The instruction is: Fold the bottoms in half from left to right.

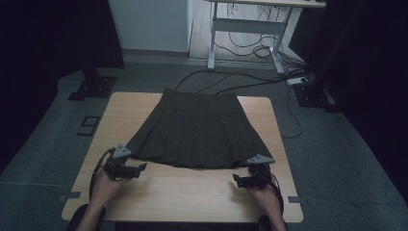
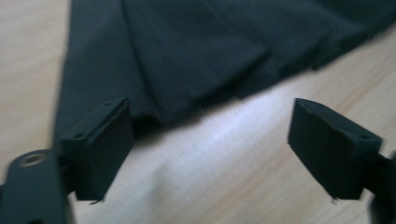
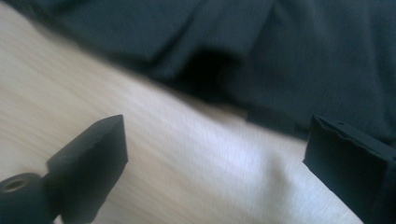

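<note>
Lower left of the high view: the left gripper (image 1: 140,168), black w/ a grey three-cornered plate on top, sits in the person's hand just off the near left corner of the hem. In the left gripper view its jaws stand wide apart w/ bare wood between them, so they are released and grasp nothing; the hem corner lies just beyond the left jaw. I judge it is set there to take that corner.

Lower right of the high view: the right gripper (image 1: 239,181), same build, is near the other hem corner. In the right gripper view the jaws are also spread, nothing between the pads, and the cloth edge crosses the upper part of the frame just ahead. Both tools mirror each other, prob. so the two corners can be picked at the same time and the cloth stays even.

Centre of the high view: the dark pleated fabric skirt (image 1: 197,130) lies flat, wide hem toward the person, narrow waist at the far edge. Spread like this, it seems ready for folding.

It rests on the light wooden table w/ rounded corners (image 1: 183,197), w/ bare wood between hem and near edge, giving room for the hands.

Upper part of the frame: a white-legged desk (image 1: 245,26) and black cables on the grey floor (image 1: 255,50), well apart from the work.
</note>
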The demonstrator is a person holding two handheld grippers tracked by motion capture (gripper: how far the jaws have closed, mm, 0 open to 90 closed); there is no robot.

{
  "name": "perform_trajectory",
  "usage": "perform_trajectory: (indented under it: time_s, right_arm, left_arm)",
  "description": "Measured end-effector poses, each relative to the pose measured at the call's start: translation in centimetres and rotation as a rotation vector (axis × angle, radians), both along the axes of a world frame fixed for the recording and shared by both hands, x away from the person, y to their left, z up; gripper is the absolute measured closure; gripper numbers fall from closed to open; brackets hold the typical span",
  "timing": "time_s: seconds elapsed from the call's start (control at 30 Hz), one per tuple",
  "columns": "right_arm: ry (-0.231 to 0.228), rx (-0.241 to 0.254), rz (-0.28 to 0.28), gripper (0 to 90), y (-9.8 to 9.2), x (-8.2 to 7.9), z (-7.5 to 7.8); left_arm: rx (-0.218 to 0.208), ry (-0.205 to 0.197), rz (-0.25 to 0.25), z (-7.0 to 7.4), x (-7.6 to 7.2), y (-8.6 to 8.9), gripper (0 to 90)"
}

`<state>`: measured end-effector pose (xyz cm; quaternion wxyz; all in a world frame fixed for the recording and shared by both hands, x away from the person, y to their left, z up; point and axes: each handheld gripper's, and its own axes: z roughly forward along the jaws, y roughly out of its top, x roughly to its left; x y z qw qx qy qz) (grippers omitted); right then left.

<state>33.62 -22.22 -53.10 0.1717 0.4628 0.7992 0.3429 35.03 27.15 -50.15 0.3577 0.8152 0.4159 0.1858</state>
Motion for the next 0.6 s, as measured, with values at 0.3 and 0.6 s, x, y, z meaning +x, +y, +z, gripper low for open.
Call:
perform_trajectory:
  time_s: [0.3, 0.6]
  right_arm:
    - [-0.053, 0.050, -0.021, 21.0, 1.5, 1.8, 3.8]
    - [0.022, -0.019, -0.085, 39.8, 1.9, 4.1, 1.0]
  left_arm:
    - [0.001, -0.007, 0.008, 1.3, 4.6, 0.6, 38.3]
    - [0.079, 0.075, 0.059, -3.4, 6.5, 1.6, 49.0]
